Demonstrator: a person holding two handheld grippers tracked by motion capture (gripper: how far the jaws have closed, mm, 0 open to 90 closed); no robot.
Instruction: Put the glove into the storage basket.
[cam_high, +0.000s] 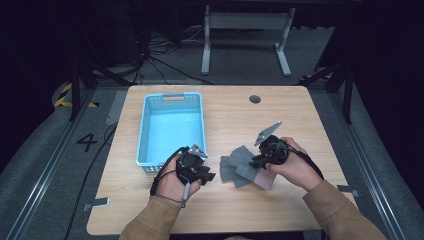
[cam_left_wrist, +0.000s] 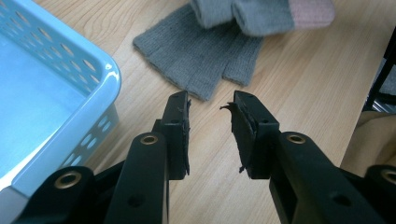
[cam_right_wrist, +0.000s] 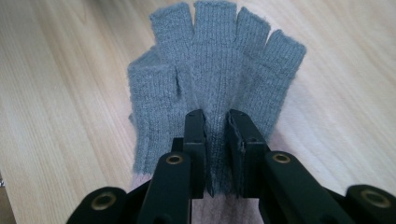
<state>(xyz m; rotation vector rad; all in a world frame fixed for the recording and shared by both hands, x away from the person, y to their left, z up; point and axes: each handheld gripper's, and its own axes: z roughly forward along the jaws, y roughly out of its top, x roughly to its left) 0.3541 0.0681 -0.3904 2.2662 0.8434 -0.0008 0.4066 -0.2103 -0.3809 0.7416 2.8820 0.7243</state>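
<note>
Grey fingerless glove (cam_right_wrist: 212, 79) centre frame on wooden counter (cam_high: 225, 210), right claw (cam_right_wrist: 217, 154) pinching its knit, left claw (cam_left_wrist: 211, 126) spread, empty, blue basket (cam_high: 145, 130) upper left, second glove (cam_left_wrist: 196, 56) partly overlapped.

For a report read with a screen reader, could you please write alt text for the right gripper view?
The right gripper pinches a fold of a grey fingerless knitted glove between its two black jaws. The glove lies on the light wooden table, its finger stubs pointing away from the camera and its pinkish cuff low between the jaws.
</note>
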